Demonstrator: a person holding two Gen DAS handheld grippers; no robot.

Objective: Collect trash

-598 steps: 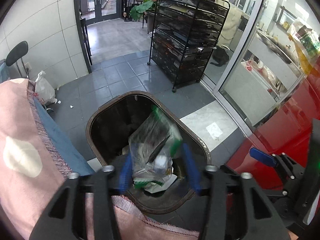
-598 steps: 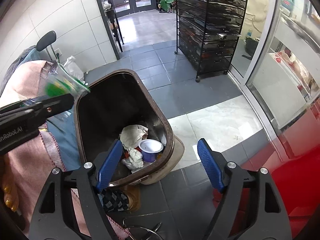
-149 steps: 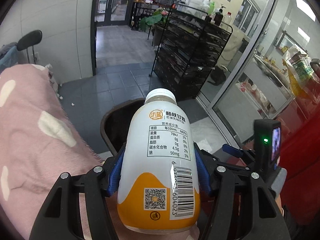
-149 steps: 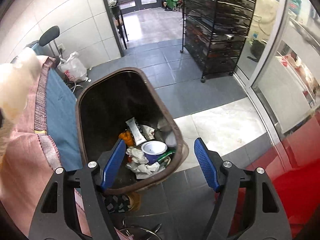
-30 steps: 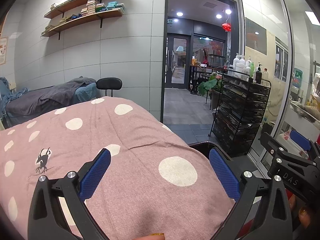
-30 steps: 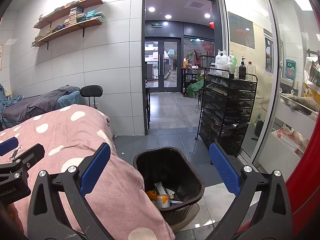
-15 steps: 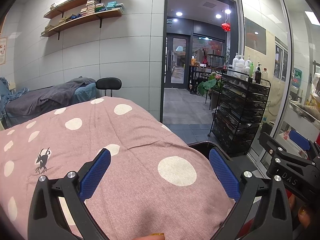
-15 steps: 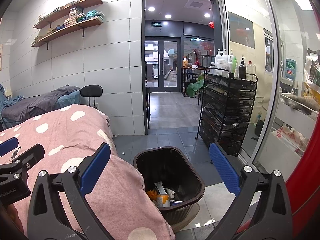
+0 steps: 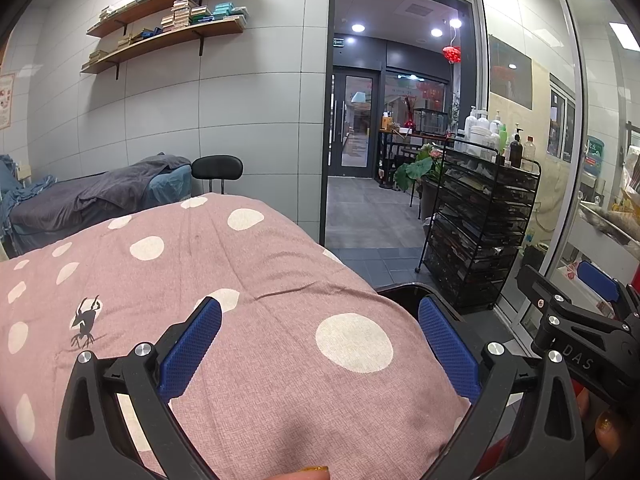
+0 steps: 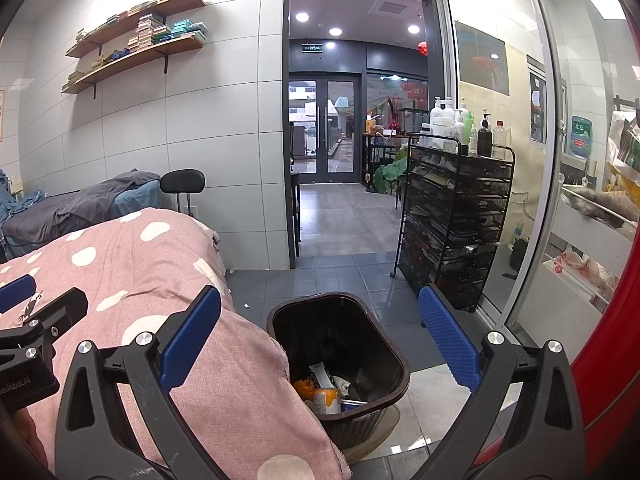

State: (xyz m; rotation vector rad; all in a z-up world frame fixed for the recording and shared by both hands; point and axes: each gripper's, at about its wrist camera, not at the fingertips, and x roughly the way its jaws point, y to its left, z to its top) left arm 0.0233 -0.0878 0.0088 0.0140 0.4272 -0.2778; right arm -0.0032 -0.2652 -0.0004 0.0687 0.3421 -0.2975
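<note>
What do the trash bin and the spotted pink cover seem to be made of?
The trash bin looks like dark brown moulded plastic: smooth glossy walls, a rolled rim, fine ribs outside. The spotted pink cover seems to be soft matte woven fabric: it creases, and a frayed hem shows in the right wrist view.

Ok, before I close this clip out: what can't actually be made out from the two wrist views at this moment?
- Trash bin: in the left wrist view only a sliver of its rim shows behind the polka-dot blanket.
- Bin contents: right wrist view, partly cut off by the bin's near wall.
- Books on the wall shelves: too small to read.
- Left gripper and right gripper: both open, empty.
</note>
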